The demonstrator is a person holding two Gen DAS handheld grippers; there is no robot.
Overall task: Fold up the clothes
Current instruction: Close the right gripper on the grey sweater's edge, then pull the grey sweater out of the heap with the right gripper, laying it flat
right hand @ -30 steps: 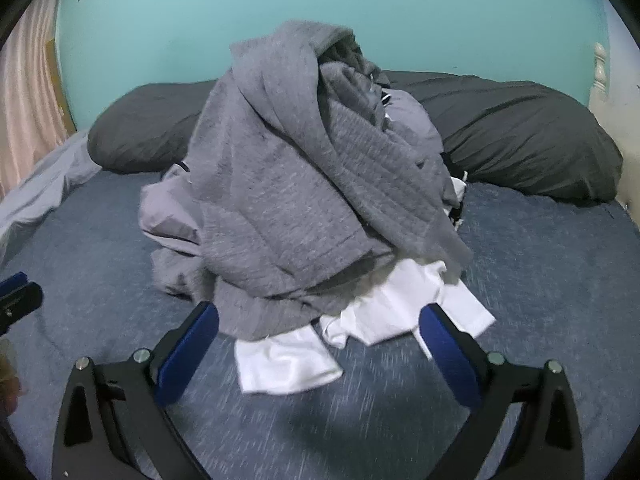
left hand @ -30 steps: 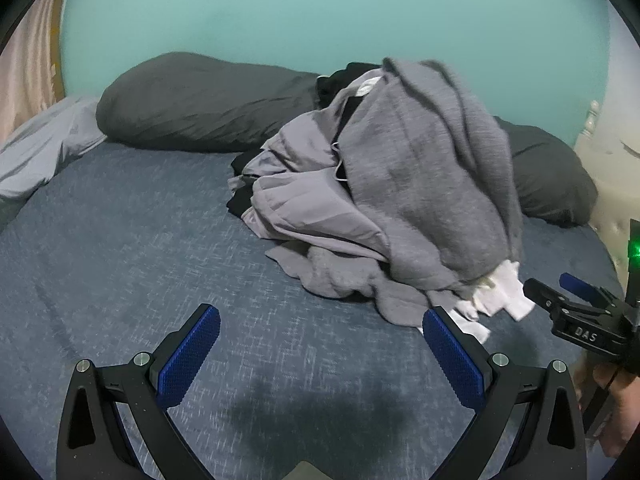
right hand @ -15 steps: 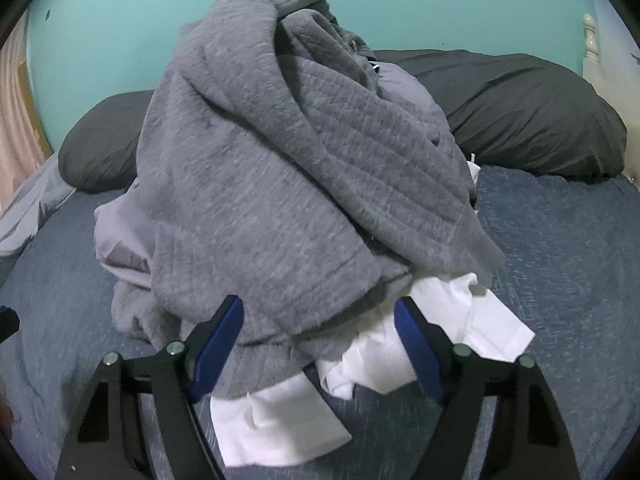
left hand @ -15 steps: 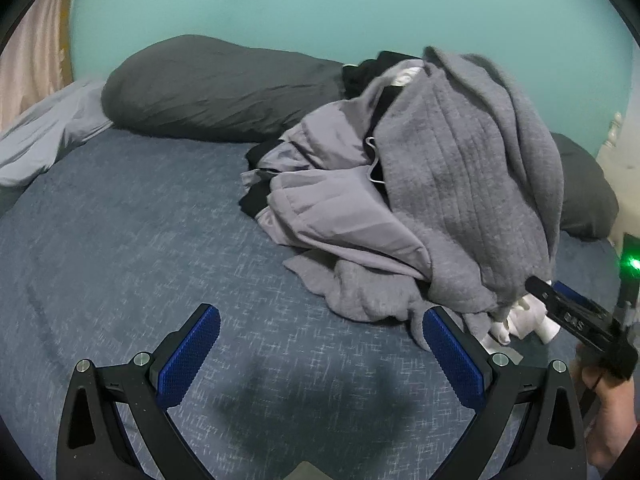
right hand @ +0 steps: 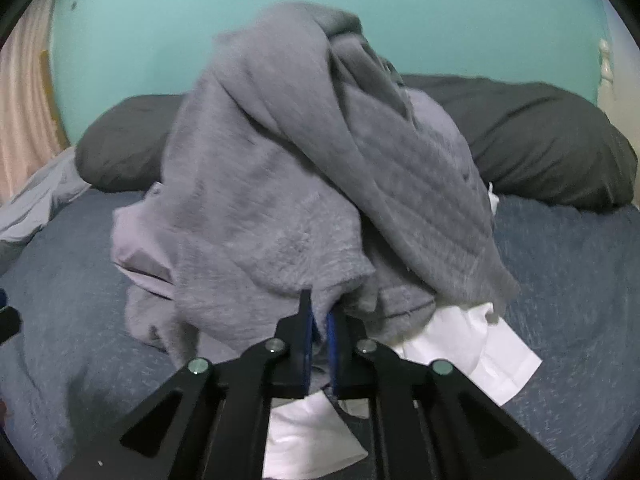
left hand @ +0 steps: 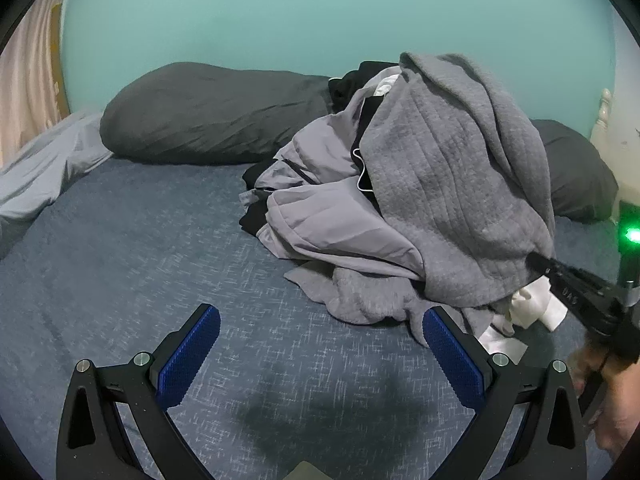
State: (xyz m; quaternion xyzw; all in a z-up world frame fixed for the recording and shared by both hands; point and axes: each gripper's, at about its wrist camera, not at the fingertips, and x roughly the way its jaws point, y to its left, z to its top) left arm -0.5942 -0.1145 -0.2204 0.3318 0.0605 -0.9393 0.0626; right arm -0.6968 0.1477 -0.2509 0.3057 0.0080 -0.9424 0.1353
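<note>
Right gripper [right hand: 319, 322] has its two blue-padded fingers drawn nearly together at the lower hem of the grey quilted sweatshirt [right hand: 280, 184], and a fold of that grey fabric appears pinched between them, though the contact itself is partly hidden by the fingers. That sweatshirt drapes over the top of a heap of laundry on the blue bedspread [left hand: 120, 248], with a lilac-grey jacket [left hand: 320, 216] and a black garment [left hand: 256, 216] beneath it and a white shirt [right hand: 492, 356] poking out at the bottom edge, just beside the right gripper. Two dark grey pillows [left hand: 208, 116] lie behind the heap against the teal wall. Left gripper [left hand: 320, 344] hovers over bare bedspread in front of the pile with its fingers spread wide and nothing between them. The step in hand looks like picking the first garment off the pile, so the folding proper has hardly begun. Next, the sweatshirt likely needs lifting up and away so it slides free of the jacket without dragging the white shirt along, and the left gripper will probably have to take a second hem or shoulder so the piece can be spread flat on the open bedspread.
</note>
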